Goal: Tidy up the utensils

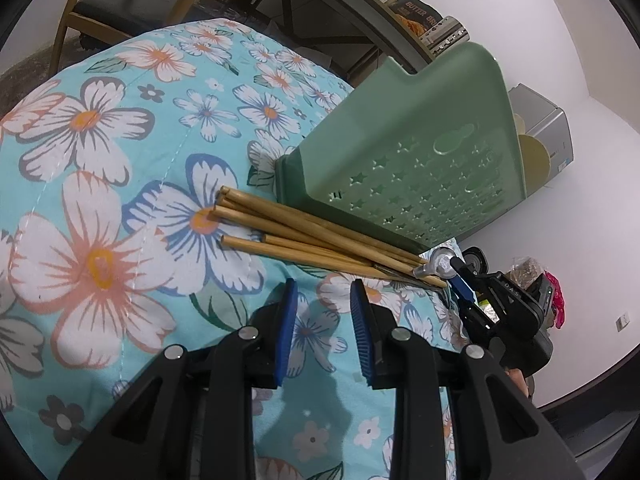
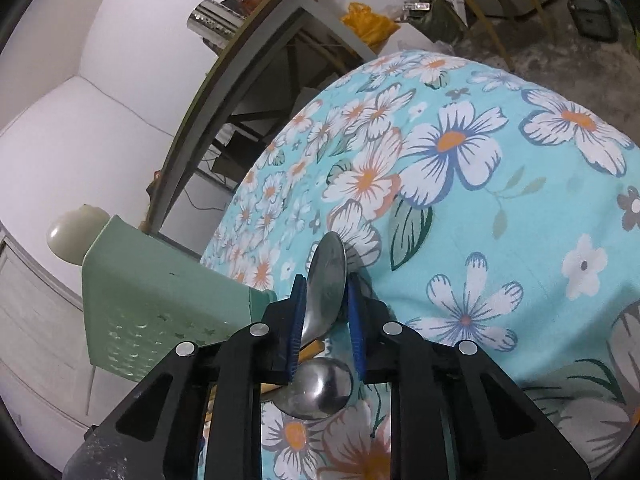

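Shiny steel spoon (image 2: 326, 276); tan wooden chopsticks (image 1: 304, 236).

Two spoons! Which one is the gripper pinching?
The upper spoon, standing between the right gripper pads with its bowl poking past them. The lower spoon lies loose on the cloth.

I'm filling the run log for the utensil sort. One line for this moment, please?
right gripper: shut on spoon | left gripper: open, empty | chopsticks: on cloth beside green basket

Glossy metal spoon (image 2: 327, 276), matt wooden chopsticks (image 1: 304, 236), smooth green plastic basket (image 1: 404, 152), printed cloth (image 1: 120, 152)
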